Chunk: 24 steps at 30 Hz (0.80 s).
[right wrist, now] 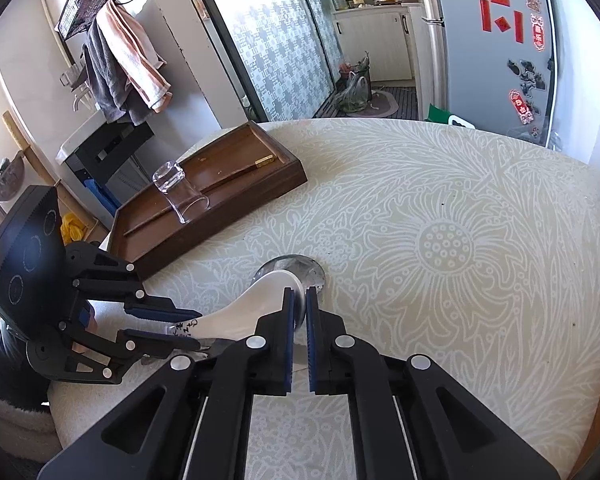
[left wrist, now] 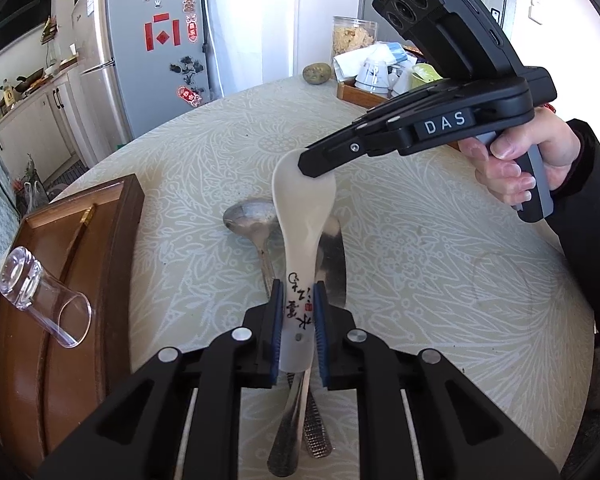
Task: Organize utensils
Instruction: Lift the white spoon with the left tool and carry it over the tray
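**Ceramic spoon mid-handoff, most utensils not sorted yet**

Left gripper (left wrist: 297, 332) has its jaws clenched on the handle of the white ceramic spoon (left wrist: 300, 216), held above the desk middle. Right gripper (right wrist: 299, 340) pinches the bowel end, jaws nearly closed on its rim. Metal spoon (left wrist: 252, 220) and a knife (left wrist: 334, 264) lie underneath. The wooden tray (left wrist: 112, 216) at the desk's left edge holds just chopsticks (right wrist: 204, 192) and a tipped glass (left wrist: 40, 296), so I'd say it's early days.

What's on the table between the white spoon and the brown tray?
Only bare patterned tablecloth lies between the white spoon and the brown tray. The metal spoon sits right beside the white one. The left wrist view shows it best.
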### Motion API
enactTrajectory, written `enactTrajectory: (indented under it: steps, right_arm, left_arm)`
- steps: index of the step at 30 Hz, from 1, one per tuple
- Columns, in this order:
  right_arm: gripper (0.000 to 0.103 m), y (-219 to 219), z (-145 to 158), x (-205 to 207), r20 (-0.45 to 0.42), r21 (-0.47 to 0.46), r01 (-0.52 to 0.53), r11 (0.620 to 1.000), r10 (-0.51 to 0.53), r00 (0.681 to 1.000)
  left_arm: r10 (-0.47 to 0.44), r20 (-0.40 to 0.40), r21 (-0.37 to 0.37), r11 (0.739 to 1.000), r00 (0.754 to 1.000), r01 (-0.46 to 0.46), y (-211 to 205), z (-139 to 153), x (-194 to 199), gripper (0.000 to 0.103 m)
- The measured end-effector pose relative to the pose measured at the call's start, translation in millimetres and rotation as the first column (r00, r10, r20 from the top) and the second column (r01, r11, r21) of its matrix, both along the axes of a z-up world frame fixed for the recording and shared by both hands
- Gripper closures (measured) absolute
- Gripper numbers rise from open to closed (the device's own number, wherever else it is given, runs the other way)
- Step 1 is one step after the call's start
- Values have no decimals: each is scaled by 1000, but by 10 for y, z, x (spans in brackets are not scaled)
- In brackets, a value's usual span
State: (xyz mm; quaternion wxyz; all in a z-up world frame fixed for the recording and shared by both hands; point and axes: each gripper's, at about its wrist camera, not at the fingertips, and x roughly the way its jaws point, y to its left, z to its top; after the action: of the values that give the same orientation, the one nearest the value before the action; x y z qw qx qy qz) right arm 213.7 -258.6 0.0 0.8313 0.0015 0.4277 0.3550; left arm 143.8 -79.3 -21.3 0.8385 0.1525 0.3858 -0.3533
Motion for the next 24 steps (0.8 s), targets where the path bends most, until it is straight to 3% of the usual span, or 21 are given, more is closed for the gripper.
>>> enactTrajectory:
  steps: [13,24]
  right_arm:
    - [97,150,131,11,10,3,-6,1000,6,1000]
    - [97,843,472,92,55,-26,-94,995,95,994]
  left_arm:
    - [28,16,-6,1000,999,-28,112,139,-40,87]
    - [125,61,-28,992,990,-124,678,397,-81,87]
